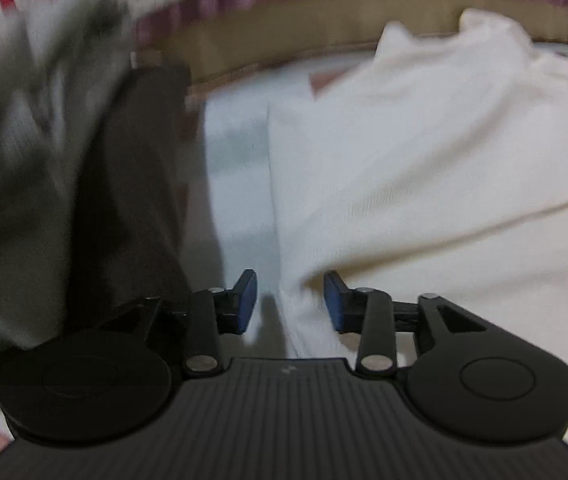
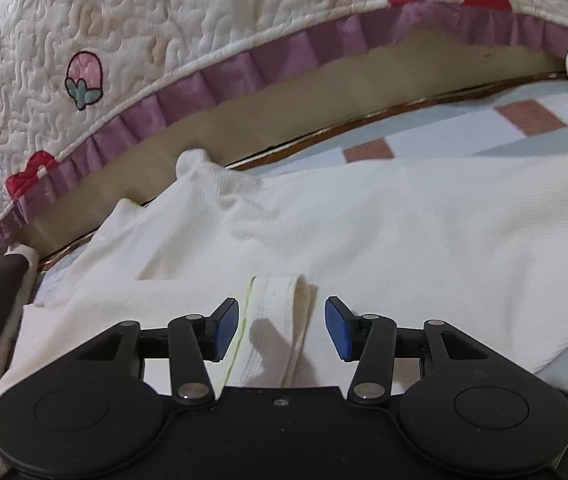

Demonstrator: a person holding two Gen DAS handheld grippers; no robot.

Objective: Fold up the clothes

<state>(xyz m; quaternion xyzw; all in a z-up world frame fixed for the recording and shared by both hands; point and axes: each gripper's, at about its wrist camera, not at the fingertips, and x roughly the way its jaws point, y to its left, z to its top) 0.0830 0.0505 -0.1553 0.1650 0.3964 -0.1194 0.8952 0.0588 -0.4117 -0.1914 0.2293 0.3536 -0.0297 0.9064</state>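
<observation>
Right now a white garment point(image 2: 364, 232) is lying spread out on a sheet with pale blue and brown squares point(image 2: 436, 136), and everything else is sitting around that garment. Behind the garment, a quilt with red shapes and a purple frill point(image 2: 188, 84) is hanging down over a tan side point(image 2: 244, 120). Close to the near edge of the garment, the right gripper point(image 2: 282, 330) is hovering with its two blue pads spread apart, holding nothing, and a folded cuff with a thin green line point(image 2: 272, 320) is lying between the pads. At the left edge of the garment, the left gripper point(image 1: 290, 302) is also standing wide apart and gripping nothing, with a bit of the garment's edge point(image 1: 304, 312) sitting between its pads. Left of the garment, a dark cloth point(image 1: 132, 200) and a blurry grey cloth point(image 1: 24, 120) are lying in a heap, and I cannot tell what they are.
</observation>
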